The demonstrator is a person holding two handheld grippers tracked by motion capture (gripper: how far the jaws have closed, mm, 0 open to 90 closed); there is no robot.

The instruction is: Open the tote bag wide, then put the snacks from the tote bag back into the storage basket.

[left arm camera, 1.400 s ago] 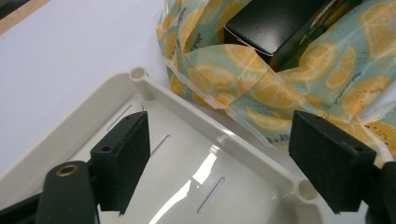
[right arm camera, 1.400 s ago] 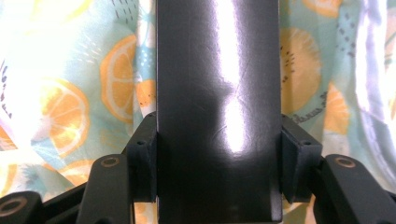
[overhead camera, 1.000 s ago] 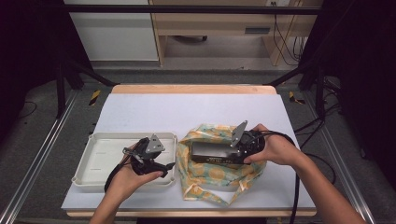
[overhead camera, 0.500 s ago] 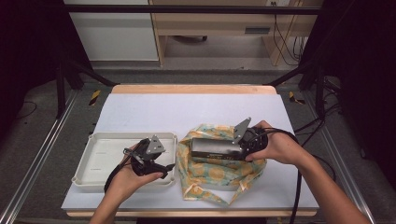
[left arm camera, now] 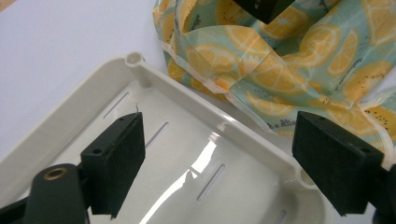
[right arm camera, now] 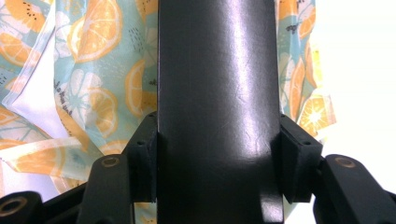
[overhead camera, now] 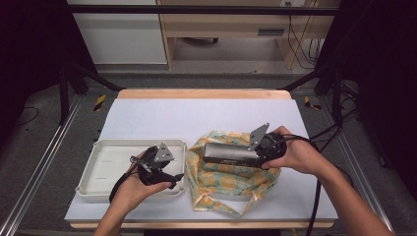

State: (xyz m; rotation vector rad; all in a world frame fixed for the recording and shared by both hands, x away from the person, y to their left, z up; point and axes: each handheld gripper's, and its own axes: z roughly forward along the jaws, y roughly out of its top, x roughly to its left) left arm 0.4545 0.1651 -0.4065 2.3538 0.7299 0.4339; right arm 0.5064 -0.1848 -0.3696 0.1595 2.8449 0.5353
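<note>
Left gripper (overhead camera: 173,178): black body topped by a grey three-cornered plate with small holes; a black cable loops from its rear. Its two jaws are black rectangular blocks, each with a small round hole in the face, hinged on arms with brass-coloured rivets. Right gripper (right arm camera: 217,161): same black build, same grey plate, brass-ringed pivots on both arms, black cable trailing off. Both forearms are bare, without sleeves.
</note>
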